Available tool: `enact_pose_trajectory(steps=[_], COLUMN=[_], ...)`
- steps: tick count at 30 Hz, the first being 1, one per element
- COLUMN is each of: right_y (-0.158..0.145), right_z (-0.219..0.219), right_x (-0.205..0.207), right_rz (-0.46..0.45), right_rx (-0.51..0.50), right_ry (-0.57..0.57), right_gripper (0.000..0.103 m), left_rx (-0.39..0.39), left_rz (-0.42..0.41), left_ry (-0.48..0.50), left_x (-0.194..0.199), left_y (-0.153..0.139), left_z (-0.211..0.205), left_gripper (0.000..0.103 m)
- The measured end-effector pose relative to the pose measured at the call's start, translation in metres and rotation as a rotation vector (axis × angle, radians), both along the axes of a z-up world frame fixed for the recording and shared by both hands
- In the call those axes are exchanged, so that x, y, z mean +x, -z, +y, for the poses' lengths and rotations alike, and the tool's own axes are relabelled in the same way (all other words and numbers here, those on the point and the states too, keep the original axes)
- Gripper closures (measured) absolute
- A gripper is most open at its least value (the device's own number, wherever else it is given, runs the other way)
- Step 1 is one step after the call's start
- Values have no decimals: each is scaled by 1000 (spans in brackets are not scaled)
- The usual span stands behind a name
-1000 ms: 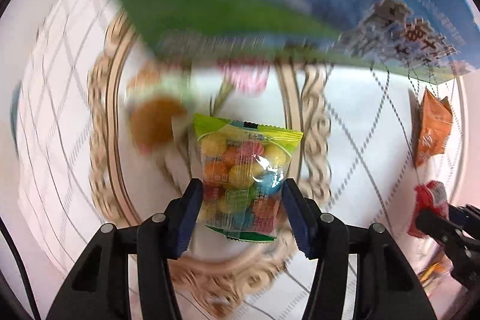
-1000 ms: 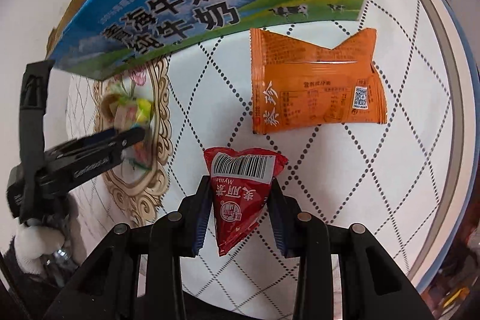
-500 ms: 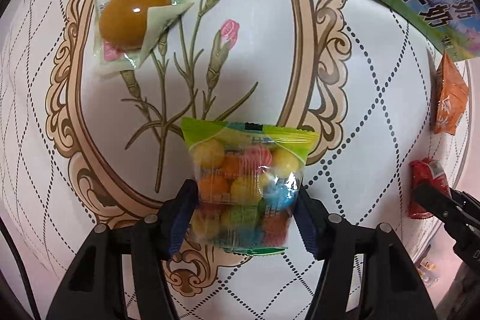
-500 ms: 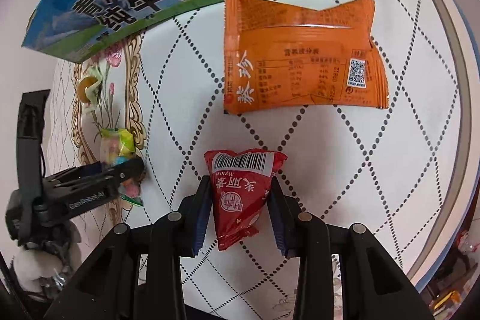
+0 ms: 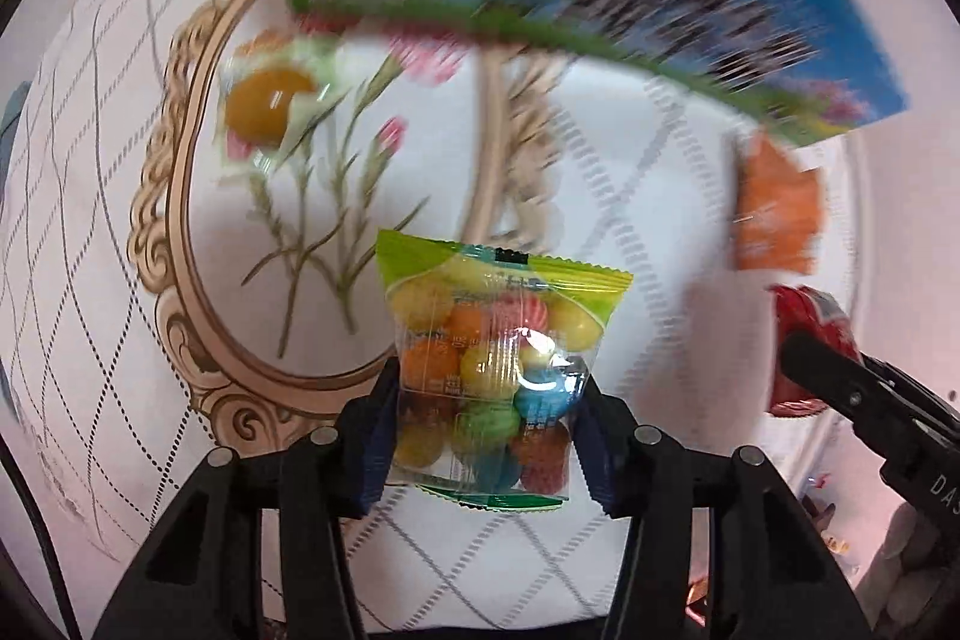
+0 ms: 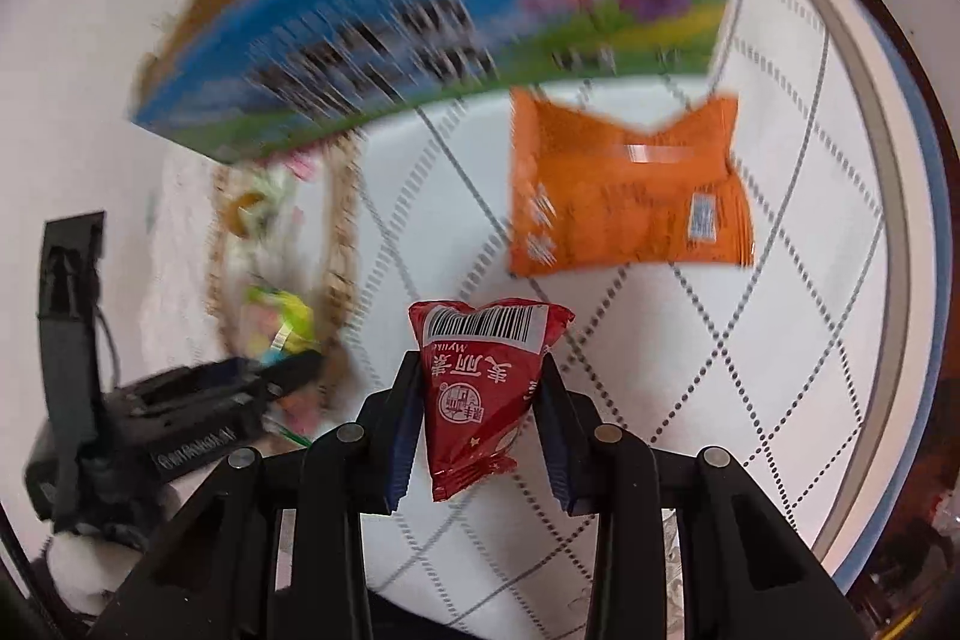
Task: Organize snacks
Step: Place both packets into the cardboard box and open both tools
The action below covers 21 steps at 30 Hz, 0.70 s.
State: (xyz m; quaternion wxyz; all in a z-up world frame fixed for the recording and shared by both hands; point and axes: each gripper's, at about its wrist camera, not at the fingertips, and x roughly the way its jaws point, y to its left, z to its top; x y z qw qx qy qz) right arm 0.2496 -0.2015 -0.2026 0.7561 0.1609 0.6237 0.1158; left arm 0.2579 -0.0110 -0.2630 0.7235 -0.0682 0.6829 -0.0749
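My left gripper (image 5: 486, 430) is shut on a clear bag of coloured candy balls (image 5: 492, 370) with a green top, held above the table. My right gripper (image 6: 480, 430) is shut on a small red snack packet (image 6: 480, 388) with a barcode, also held above the table. An orange snack packet (image 6: 624, 196) lies flat on the tablecloth beyond the red one; it also shows in the left wrist view (image 5: 777, 214). A wrapped brown egg-like snack (image 5: 267, 106) lies on the flower print at the left. A blue and green milk carton box (image 6: 432, 22) stands at the back.
The round table has a white cloth with a dotted diamond pattern (image 6: 750, 370) and a gold oval frame print (image 5: 174, 232). The table's rim (image 6: 900, 220) curves along the right. The right gripper with the red packet shows at the right of the left wrist view (image 5: 810, 346).
Both views are blurred by motion. Both grippers have lifted and swung toward the blue box, which now fills more of each view. Each still holds its packet.
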Motion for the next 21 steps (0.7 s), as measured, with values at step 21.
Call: enact_pose_trajectory(steps=[21], right_y=[-64], right_z=[-60], right_x=[165], right_rz=[-129], right_rx=[-128], right_ry=[159], right_gripper=[65], left_rx=[166], left_rz=[-162], left_ry=[-18], left_x=[184], left_y=[-108], left_z=[22], left_gripper=[54])
